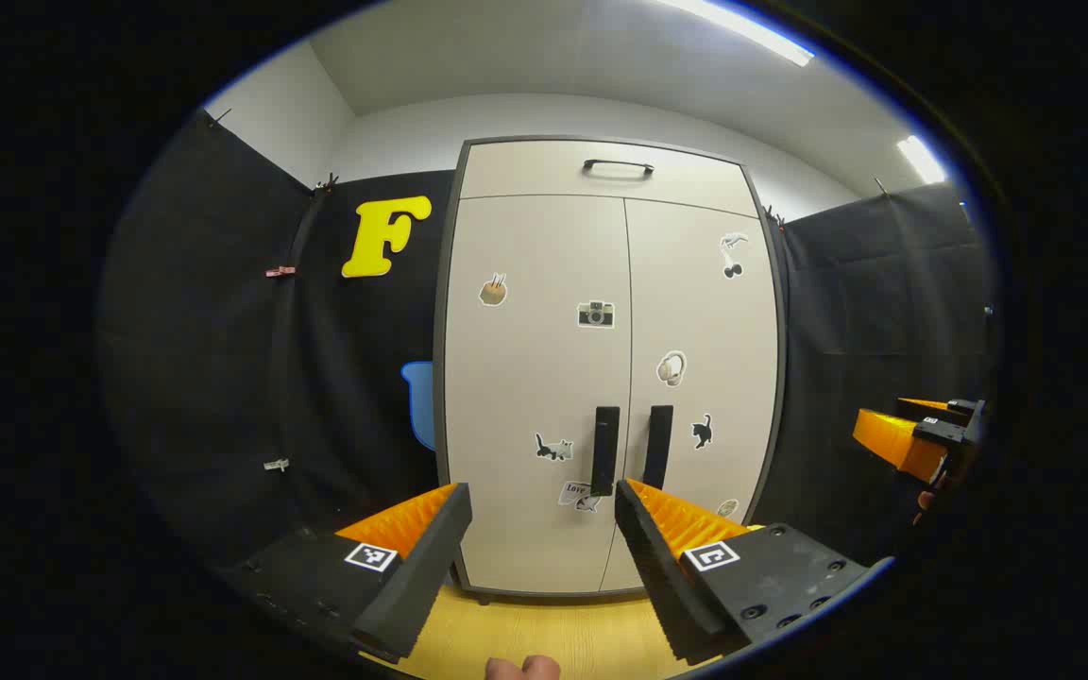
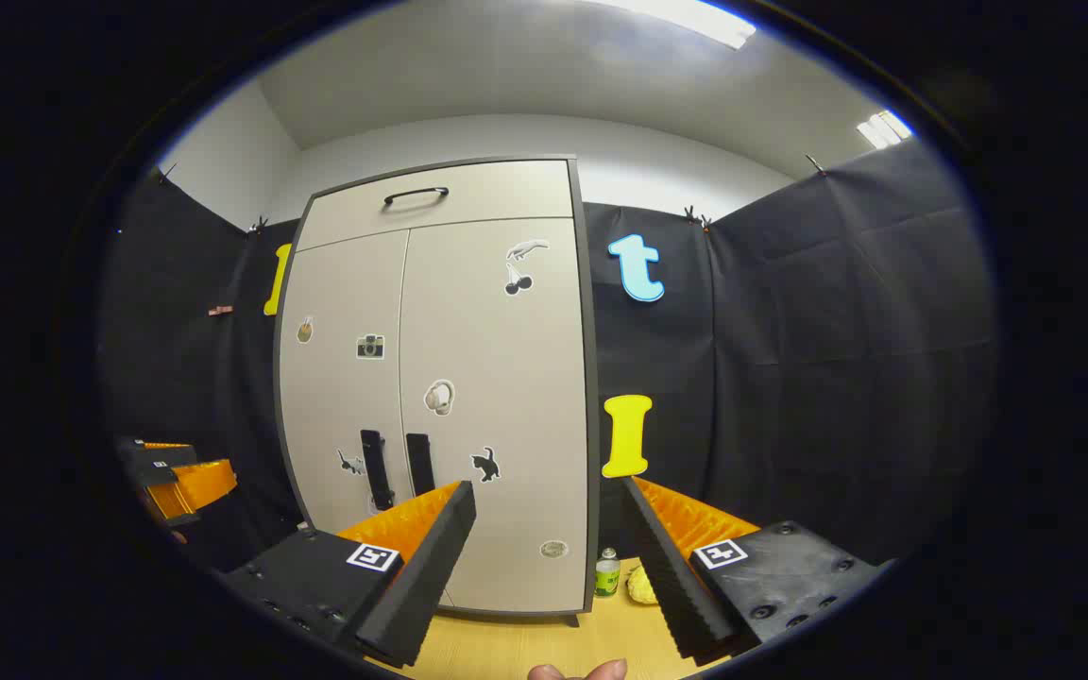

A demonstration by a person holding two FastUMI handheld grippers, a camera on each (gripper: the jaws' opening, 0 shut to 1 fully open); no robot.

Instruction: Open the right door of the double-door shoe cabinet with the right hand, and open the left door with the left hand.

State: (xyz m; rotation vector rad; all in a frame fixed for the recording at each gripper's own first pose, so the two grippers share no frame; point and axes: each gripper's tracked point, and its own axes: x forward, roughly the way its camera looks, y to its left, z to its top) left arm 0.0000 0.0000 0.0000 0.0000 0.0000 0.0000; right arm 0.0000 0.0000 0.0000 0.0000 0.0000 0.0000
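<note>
Both doors shut; right claw (image 2: pixel 544 529) and left claw (image 1: pixel 539 524) gape wide, empty. Steer right claw toward 11 o'clock onto the right door's black vertical bar handle (image 2: pixel 420 463), squarely.

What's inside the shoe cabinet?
You can't tell yet. Both doors, the left door and the right door, are shut, so everything inside is hidden. Only stickers and two black handles show.

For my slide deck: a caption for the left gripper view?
Open left gripper faces the closed shoe cabinet, aimed near its two black door handles.
</note>
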